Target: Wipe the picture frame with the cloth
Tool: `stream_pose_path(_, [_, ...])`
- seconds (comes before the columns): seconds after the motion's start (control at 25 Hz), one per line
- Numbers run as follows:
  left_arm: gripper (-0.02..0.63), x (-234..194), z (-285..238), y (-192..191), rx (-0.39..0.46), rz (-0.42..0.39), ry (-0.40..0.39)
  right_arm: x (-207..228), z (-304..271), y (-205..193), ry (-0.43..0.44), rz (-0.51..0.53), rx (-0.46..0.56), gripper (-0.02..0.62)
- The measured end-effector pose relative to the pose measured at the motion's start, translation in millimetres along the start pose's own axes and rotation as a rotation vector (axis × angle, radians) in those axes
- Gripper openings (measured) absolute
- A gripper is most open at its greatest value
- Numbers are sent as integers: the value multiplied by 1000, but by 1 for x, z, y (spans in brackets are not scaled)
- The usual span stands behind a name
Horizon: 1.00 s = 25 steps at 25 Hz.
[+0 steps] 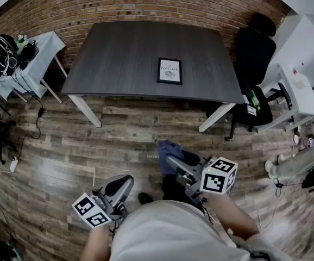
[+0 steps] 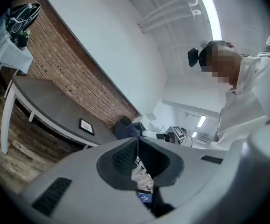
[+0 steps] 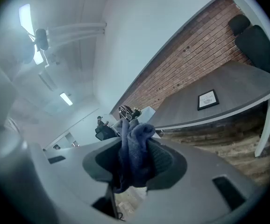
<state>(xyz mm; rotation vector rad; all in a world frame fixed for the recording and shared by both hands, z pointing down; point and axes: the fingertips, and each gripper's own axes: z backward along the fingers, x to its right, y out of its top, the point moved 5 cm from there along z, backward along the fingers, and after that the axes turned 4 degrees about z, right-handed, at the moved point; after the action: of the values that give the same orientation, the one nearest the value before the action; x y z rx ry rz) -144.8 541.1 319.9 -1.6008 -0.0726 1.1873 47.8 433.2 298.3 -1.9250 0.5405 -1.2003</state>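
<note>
Left gripper: the left gripper (image 1: pixel 120 185) is hanging low over the plank floor (image 1: pixel 86 145), in front of the person's body. It is sitting well short of the table (image 1: pixel 119 53).
Left fingers: its own view is showing the left gripper (image 2: pixel 136 146) with both pads pressed together and nothing between them.
Right gripper: the right gripper (image 1: pixel 174 157) is riding just ahead of the left one and pointing toward the table.
Right fingers: they are pinching a bunched blue cloth (image 3: pixel 136 141). The pads are squeezing its folds and a wad is bulging up above the tips.
Cloth: from the head view the cloth (image 1: pixel 165 148) is showing as a blue bundle at the right gripper's front end, up off the floor.
Picture frame: the picture frame (image 1: pixel 169 70) is lying flat on the dark grey tabletop, right of centre and near the front edge. Nothing is touching it, and it is well apart from both grippers.
Frame from the grippers: both views are catching it, small on the table (image 2: pixel 86 126) (image 3: pixel 208 99).
Surroundings: a brick wall (image 1: pixel 146 4) is running behind the table. A black office chair (image 1: pixel 255 53) is standing at the table's right end. A white side table (image 1: pixel 40 56) is carrying a bag (image 1: pixel 4 53) off to the left.
</note>
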Motion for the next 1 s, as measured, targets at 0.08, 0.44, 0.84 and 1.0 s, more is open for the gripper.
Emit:
stream_pose_path(0.08, [21,0,-5,0,-6,1,-4,4,1,3,-5,1,2,146])
stream_pose_path(0.44, [15,-10,-28,-7,-51,22,2,28,9,6,-40,-5,2,143])
stream_pose_path(0.84, [9,-31,-86,-8,-118,57,17,87,18,35,-113,24,-11,143])
stream_pose_path(1.0, [9,-48,-129,-3,-160,59,43,129,24,58,-142,-7,-3,143])
